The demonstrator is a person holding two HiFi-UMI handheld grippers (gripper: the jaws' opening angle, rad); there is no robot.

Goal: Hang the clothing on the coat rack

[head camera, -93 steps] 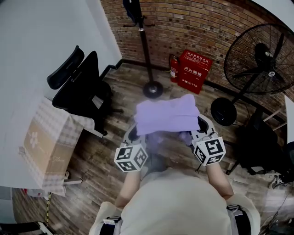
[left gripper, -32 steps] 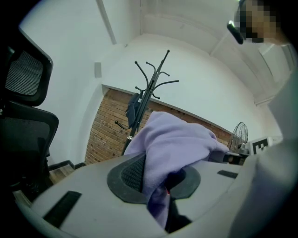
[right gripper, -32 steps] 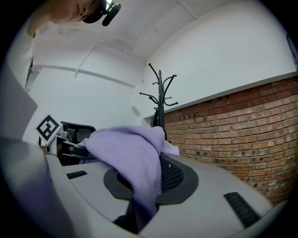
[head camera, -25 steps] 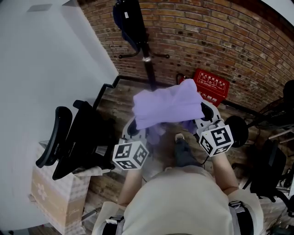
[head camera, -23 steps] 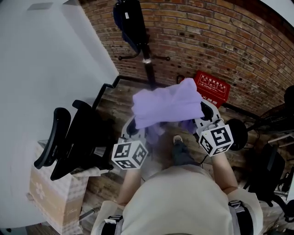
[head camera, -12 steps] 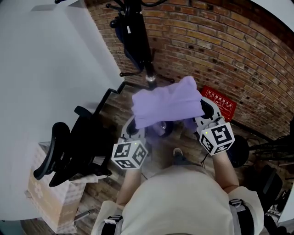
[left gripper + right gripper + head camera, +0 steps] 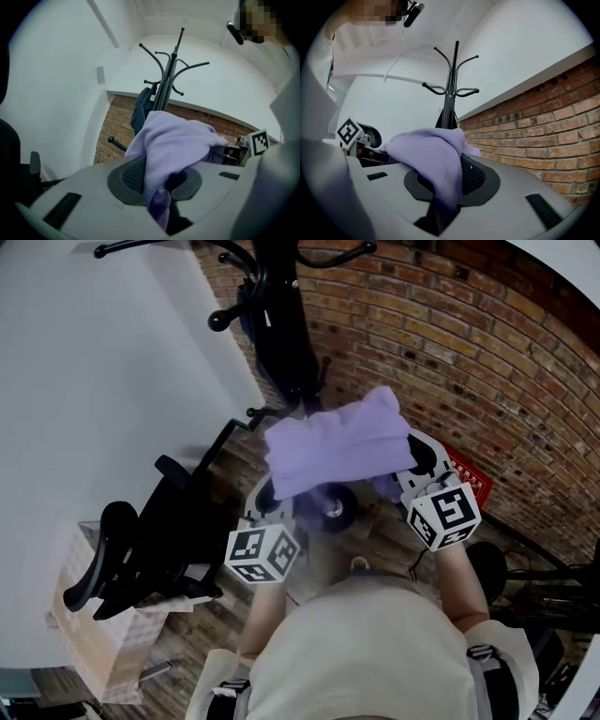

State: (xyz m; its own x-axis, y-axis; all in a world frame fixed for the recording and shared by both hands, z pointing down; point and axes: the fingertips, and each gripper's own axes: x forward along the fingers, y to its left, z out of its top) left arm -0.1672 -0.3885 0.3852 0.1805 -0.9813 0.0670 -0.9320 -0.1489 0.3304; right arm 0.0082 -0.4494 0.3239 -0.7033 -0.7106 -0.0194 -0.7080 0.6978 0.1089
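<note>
Both grippers are clenched on the purple garment: the left gripper pinches one bunched edge between its jaws and the right gripper pinches the other, so the cloth spans between them, held up in front of the person. The step looks like carry and approach, with nothing hung yet. The coat rack stands just beyond the garment by the brick wall, a dark garment already hanging on its pole and the upper hooks bare. The next move likely calls for lifting the cloth higher, draping a fold or the collar over a free hook, and letting go only once it catches. For containers, a cardboard box sits low left beside the office chair, contents not visible; a red box peeks out behind the right gripper, contents unseen.
</note>
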